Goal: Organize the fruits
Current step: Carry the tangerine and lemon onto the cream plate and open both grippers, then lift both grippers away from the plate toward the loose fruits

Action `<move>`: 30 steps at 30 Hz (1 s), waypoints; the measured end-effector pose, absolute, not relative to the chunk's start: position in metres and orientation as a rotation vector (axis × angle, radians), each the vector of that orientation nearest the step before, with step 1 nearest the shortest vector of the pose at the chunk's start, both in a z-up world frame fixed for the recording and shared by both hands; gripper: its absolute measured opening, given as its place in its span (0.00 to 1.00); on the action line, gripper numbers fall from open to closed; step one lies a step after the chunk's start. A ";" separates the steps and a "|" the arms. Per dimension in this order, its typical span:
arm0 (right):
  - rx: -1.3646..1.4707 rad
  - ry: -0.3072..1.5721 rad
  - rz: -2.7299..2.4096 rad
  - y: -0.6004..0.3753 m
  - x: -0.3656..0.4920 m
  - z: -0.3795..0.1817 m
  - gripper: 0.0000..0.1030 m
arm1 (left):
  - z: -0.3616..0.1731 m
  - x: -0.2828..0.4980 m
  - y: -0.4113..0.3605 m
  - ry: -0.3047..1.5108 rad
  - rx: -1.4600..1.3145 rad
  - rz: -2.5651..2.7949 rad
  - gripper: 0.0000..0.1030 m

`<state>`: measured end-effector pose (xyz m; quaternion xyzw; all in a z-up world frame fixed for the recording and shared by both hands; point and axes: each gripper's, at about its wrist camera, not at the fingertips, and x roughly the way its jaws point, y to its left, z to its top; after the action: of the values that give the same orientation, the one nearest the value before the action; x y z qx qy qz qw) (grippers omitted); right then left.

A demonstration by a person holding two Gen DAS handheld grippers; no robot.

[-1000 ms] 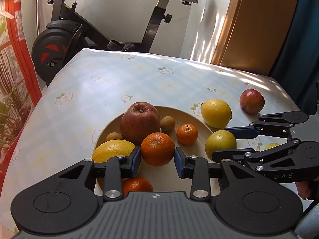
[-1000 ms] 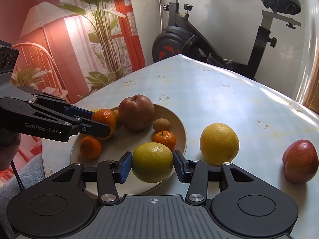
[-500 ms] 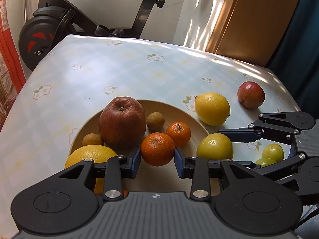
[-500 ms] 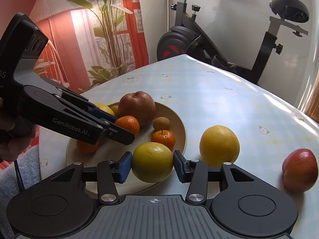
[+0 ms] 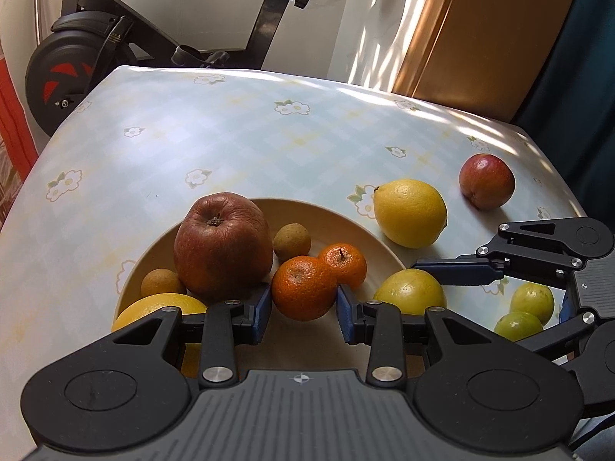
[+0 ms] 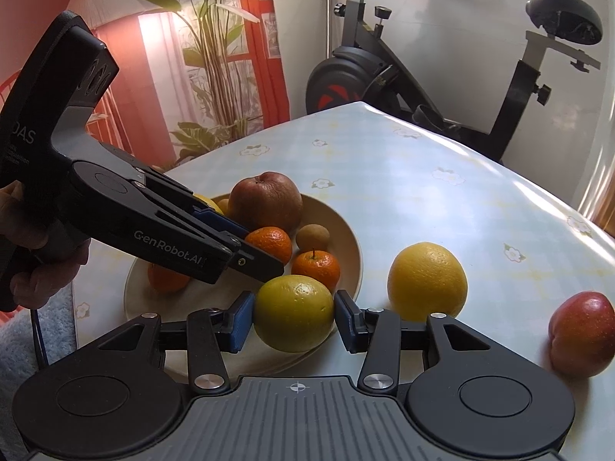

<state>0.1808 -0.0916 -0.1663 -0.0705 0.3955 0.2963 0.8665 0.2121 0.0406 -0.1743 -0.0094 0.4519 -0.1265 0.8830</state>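
My left gripper (image 5: 303,307) is shut on an orange mandarin (image 5: 303,288) low over the beige plate (image 5: 346,219), right beside a smaller mandarin (image 5: 344,265). On the plate lie a big red-brown apple (image 5: 223,246), two small brown fruits (image 5: 292,236) and a yellow citrus (image 5: 161,307). In the right wrist view my right gripper (image 6: 294,317) is shut on a yellow-green citrus (image 6: 294,311) at the plate's near rim (image 6: 346,238). The left gripper (image 6: 265,249) reaches in from the left with its mandarin (image 6: 271,242).
On the flowered tablecloth lie a yellow lemon (image 5: 409,213), a red apple (image 5: 486,180) and two green limes (image 5: 532,299). Another mandarin (image 6: 165,278) sits on the plate under the left gripper. An exercise bike (image 6: 384,77) stands behind the table, with plants at the left.
My left gripper has carried the mandarin further over the plate and down, up against the smaller mandarin. The right gripper and its citrus have kept still.
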 end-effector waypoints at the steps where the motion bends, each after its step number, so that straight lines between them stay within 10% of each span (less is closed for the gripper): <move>1: -0.151 0.829 0.620 -0.091 0.182 -0.167 0.40 | -0.174 0.213 0.040 0.939 -0.019 -0.264 0.37; 30: -0.135 0.799 0.552 -0.104 0.174 -0.157 0.34 | -0.163 0.199 0.044 0.901 -0.066 -0.265 0.38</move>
<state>0.1735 -0.1044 -0.1574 -0.0649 0.3837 0.2650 0.8822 0.1990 0.0435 -0.1628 -0.0319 0.4339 -0.1274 0.8913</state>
